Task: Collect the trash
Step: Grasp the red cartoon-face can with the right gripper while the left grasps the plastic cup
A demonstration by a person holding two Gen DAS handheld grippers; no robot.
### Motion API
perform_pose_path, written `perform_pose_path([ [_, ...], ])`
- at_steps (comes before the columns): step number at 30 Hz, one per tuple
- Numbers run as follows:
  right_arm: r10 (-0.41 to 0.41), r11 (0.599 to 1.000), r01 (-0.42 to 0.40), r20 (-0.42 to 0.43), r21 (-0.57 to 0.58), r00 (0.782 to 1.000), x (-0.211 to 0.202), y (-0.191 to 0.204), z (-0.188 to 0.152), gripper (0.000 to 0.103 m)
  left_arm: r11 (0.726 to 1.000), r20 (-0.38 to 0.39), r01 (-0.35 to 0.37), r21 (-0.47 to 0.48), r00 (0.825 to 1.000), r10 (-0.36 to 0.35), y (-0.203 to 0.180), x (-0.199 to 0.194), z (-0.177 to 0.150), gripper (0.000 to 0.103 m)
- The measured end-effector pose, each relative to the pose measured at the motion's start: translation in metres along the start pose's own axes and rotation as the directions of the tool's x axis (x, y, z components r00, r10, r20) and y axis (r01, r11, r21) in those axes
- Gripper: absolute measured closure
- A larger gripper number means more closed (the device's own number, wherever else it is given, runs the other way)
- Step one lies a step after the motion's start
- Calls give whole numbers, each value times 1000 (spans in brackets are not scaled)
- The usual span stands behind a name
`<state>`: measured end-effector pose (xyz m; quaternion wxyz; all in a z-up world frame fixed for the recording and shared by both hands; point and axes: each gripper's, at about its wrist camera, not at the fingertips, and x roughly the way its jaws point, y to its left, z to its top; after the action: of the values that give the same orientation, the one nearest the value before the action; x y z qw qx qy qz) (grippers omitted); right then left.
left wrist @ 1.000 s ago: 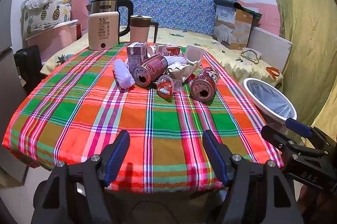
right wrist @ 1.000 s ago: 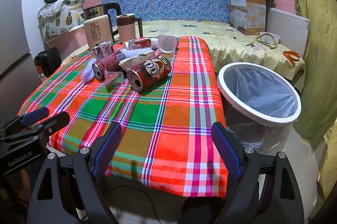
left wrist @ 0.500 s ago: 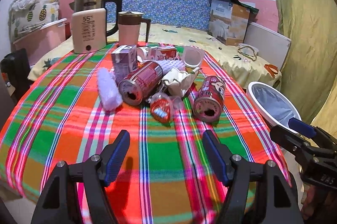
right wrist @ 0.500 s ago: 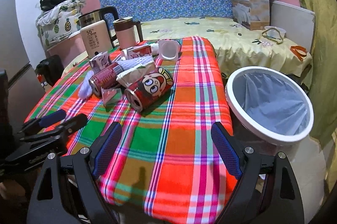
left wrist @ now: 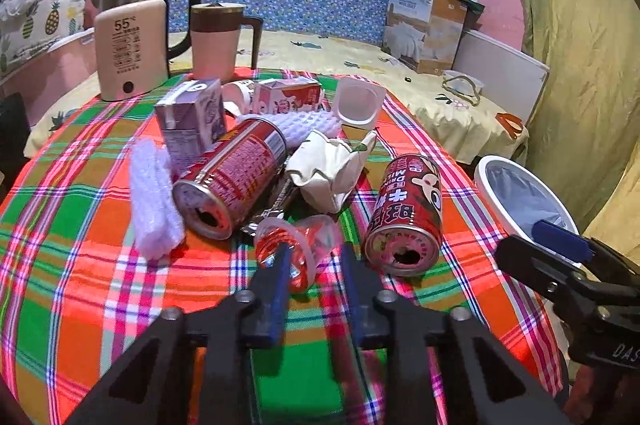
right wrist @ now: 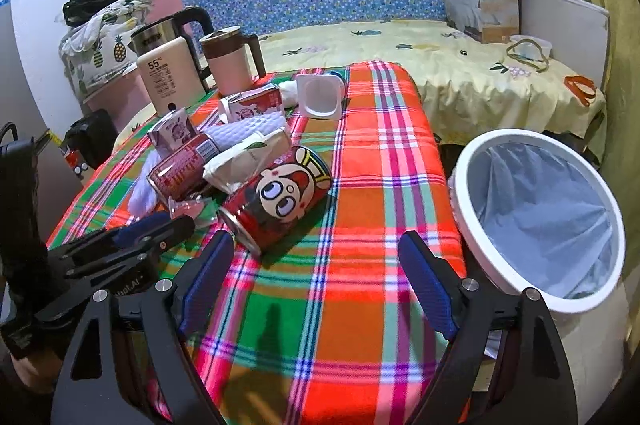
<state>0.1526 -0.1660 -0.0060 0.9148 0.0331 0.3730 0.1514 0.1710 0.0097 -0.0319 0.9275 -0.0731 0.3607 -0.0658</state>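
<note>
The small clear plastic cup (left wrist: pixel 298 249) with red print lies on its side on the plaid tablecloth (left wrist: pixel 100 289), its open rim facing the left gripper (left wrist: pixel 314 267) and its long axis running away from it; that gripper's jaws have just been closing and now stand narrow about the rim, though contact is unclear; the right gripper (right wrist: pixel 316 265) gapes wide, empty, beside the white bin (right wrist: pixel 536 221).
</note>
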Motion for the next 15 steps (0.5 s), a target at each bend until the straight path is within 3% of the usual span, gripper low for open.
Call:
perform_pose_path([
  [4, 27, 1000, -27, -17, 14, 999, 9, 4, 6, 18, 1000, -3, 15, -7, 1000, -15, 3, 2, -1, 96],
  [15, 62, 992, -49, -115, 116, 991, 50, 13, 18, 18, 999, 17, 32, -39, 999, -31, 21, -15, -8, 97],
])
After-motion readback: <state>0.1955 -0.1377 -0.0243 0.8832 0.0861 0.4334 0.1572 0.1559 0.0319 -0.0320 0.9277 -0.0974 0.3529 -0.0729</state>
